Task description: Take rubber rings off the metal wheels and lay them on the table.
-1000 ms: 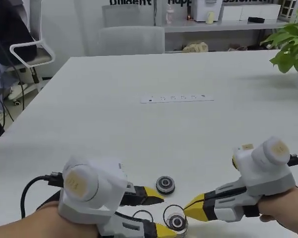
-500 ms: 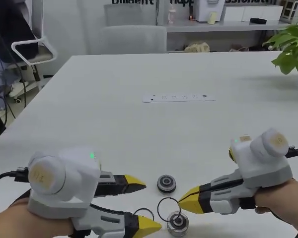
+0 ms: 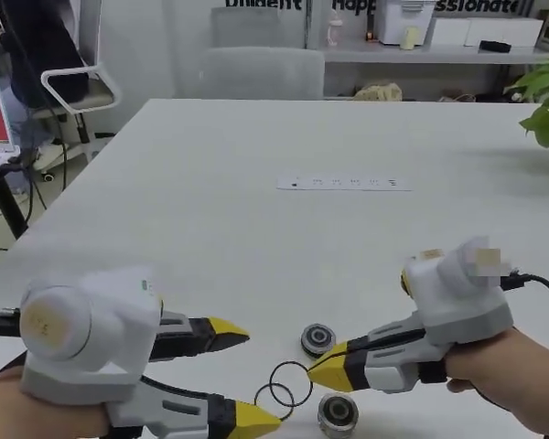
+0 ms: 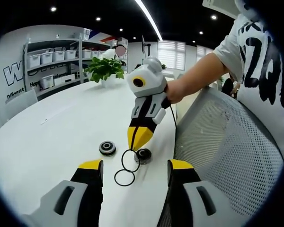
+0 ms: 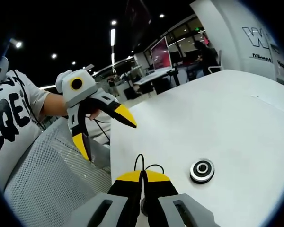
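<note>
Rubber ring [image 3: 271, 380] now off wheel [image 3: 337, 412]

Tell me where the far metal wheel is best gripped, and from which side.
Likely across its outer rim, coming down from above. The metal wheel lies flat on the table, hub up, so only the round edge offers opposed faces. The left gripper is open; the right gripper is shut on a rubber ring.

A white power strip [image 3: 344, 184] lies flat, well beyond the left tongs [image 3: 256, 378] and right tongs [image 3: 325, 373]. A potted plant [image 3: 542, 105] stands beyond and right of the right tongs. A grey chair [image 3: 261, 73] and a shelf [image 3: 421, 53] stand farther back.
</note>
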Demonstrator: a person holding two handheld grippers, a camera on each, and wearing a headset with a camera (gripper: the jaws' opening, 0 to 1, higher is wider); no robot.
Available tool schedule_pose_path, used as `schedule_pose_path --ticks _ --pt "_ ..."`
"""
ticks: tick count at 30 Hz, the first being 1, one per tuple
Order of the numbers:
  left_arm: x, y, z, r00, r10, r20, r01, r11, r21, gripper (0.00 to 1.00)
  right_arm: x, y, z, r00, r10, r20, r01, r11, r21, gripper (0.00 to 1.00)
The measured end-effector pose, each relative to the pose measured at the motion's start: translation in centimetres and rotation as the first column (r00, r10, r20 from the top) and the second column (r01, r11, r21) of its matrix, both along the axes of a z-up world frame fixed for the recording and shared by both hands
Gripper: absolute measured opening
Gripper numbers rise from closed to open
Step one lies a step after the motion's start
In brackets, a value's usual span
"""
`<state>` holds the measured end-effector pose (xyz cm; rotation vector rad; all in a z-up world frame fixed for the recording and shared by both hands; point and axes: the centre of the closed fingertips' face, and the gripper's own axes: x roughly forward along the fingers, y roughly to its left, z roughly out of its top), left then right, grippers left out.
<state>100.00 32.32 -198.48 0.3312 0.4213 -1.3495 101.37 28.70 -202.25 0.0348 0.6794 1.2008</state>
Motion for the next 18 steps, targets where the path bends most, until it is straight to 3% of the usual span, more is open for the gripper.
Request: schedule_pose_path --ticks 18 --pt "0.8 2.1 -0.5 0.998 0.065 -0.002 -0.065 0.998 0.011 0.57 0.4 1.6 -2.9 0.999 0.001 -0.051 -0.003 1.000 -0.031 0.00"
